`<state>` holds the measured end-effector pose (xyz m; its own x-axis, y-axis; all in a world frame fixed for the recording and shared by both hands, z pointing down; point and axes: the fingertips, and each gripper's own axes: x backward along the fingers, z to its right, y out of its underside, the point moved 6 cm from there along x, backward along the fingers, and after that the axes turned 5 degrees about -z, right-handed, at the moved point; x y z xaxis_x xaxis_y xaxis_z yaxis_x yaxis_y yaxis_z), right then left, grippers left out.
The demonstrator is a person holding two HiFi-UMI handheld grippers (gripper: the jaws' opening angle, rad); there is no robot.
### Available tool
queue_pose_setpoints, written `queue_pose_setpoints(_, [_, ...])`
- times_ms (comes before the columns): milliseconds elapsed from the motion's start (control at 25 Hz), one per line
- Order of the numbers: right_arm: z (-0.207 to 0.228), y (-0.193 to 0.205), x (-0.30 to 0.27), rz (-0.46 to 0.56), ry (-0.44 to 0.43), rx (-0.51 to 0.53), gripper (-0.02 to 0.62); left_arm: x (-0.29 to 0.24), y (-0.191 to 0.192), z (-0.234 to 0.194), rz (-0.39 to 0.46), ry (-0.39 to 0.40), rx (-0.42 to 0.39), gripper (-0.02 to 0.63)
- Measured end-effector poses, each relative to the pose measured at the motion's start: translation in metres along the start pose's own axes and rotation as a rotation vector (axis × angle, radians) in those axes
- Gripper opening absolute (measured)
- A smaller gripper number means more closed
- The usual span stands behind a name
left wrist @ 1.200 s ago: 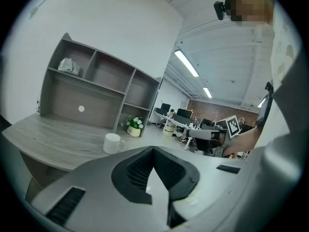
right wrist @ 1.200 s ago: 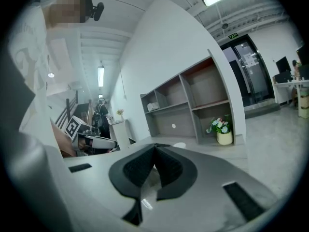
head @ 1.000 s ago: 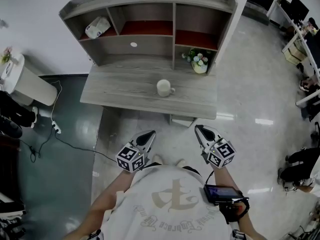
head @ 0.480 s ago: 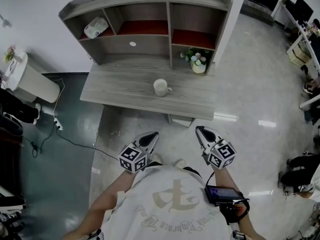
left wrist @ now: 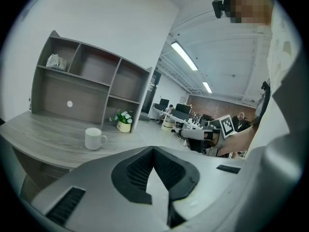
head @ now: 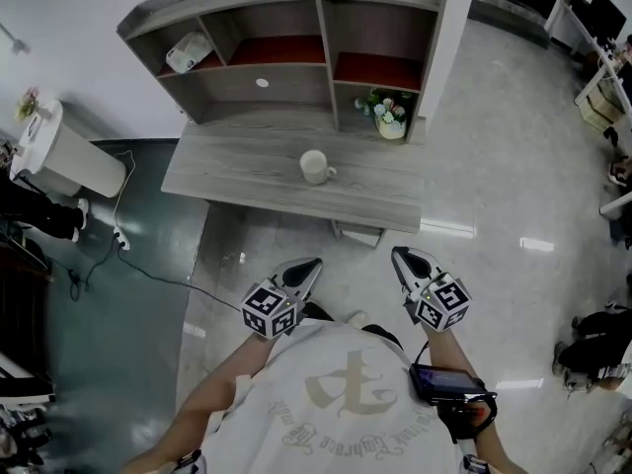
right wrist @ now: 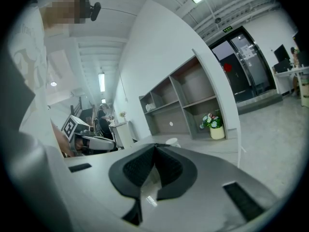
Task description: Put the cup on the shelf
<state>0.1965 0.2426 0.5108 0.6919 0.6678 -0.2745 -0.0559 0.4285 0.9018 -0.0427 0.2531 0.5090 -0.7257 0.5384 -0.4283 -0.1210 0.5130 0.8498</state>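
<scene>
- The left gripper (head: 309, 264) and right gripper (head: 399, 256) are holding nothing, each with its jaws pressed tip to tip.
- Both are hovering in the lower centre, over the floor, probably because no reach is under way.
- The cup (head: 314, 166) is standing upright at upper centre on the desk (head: 227, 181), below the shelf (head: 286, 75).
- It is showing plain white, handle pointing right.
</scene>
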Motion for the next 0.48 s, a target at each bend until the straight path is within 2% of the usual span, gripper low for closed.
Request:
queue_pose_setpoints(280, [0.009,-0.002,-0.008,-0.004,-0.015,-0.007,0.003,-0.006,-0.005,-0.006,-0.004,-0.018,-0.002,0.002])
queue_pose_setpoints(480, [0.020,-0.005,-0.028,-0.012,-0.010,-0.005,0.003,-0.019,-0.006,-0.026,-0.010,-0.007,0.005,0.002])
